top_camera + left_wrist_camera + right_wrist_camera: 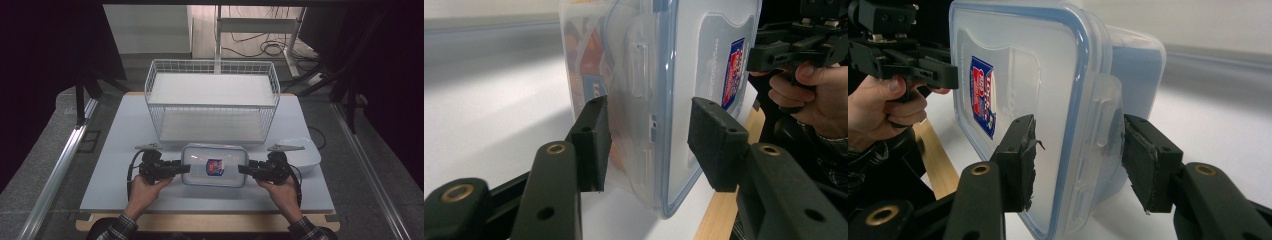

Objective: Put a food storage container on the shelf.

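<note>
A clear plastic container (214,165) with a blue-rimmed lid and a red-and-blue sticker lies on the white table, near its front edge. My left gripper (185,168) is at its left end and my right gripper (243,169) at its right end. In the left gripper view the container (704,60) has its side latch between the jaws of my left gripper (651,140), which stands open with a gap on the lid side. In the right gripper view my right gripper (1080,162) straddles the other latch of the container (1023,75), open, its pads not pressing.
A white wire basket (212,100) stands just behind the container. A white dish (302,152) sits beside my right hand. The table's wooden front edge (210,222) runs close to the person's wrists. Cables lie on the floor beyond.
</note>
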`<action>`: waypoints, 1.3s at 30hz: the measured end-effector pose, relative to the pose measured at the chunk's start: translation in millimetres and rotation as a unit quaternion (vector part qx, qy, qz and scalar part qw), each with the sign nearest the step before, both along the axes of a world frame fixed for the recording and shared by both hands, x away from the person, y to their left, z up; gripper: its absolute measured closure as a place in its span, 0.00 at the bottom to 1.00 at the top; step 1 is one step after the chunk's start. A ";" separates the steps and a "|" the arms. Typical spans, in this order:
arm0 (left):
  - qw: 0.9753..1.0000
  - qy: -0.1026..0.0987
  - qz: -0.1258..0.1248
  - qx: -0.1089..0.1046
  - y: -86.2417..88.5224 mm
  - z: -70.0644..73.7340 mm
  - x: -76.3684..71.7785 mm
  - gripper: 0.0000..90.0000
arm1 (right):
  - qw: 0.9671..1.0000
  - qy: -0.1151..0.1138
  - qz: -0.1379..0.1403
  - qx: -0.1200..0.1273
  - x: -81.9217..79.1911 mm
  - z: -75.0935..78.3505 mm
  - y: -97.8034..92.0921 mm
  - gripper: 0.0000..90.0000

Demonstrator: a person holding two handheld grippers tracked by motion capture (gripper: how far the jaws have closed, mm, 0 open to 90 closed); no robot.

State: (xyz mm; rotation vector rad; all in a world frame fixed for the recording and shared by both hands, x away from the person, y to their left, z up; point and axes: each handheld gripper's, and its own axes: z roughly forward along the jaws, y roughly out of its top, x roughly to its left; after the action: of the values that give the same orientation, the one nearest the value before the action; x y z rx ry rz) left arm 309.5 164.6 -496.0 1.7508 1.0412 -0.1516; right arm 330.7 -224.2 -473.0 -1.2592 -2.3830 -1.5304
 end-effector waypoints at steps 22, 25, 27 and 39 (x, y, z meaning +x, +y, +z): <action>0.996 -0.084 0.022 0.007 4.3 56.6 0.8 0.58 | 0.996 -0.088 0.014 0.008 12.1 59.3 6.4 0.54; 0.995 -0.097 0.023 0.010 3.9 71.4 6.3 0.58 | 0.995 -0.096 0.012 0.011 15.7 68.6 6.1 0.54; 0.995 -0.100 0.023 0.010 3.9 74.7 7.9 0.58 | 0.995 -0.099 0.012 0.012 16.9 71.8 6.0 0.54; 0.991 -0.129 0.023 0.007 7.2 110.3 27.2 0.58 | 0.991 -0.134 0.007 0.013 32.2 108.5 9.2 0.54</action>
State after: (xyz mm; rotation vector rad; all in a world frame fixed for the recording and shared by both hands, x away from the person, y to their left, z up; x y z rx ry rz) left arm 336.6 171.8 -385.7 1.7048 0.8939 0.1090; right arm 362.8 -215.0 -364.5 -1.0906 -2.5075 -1.8248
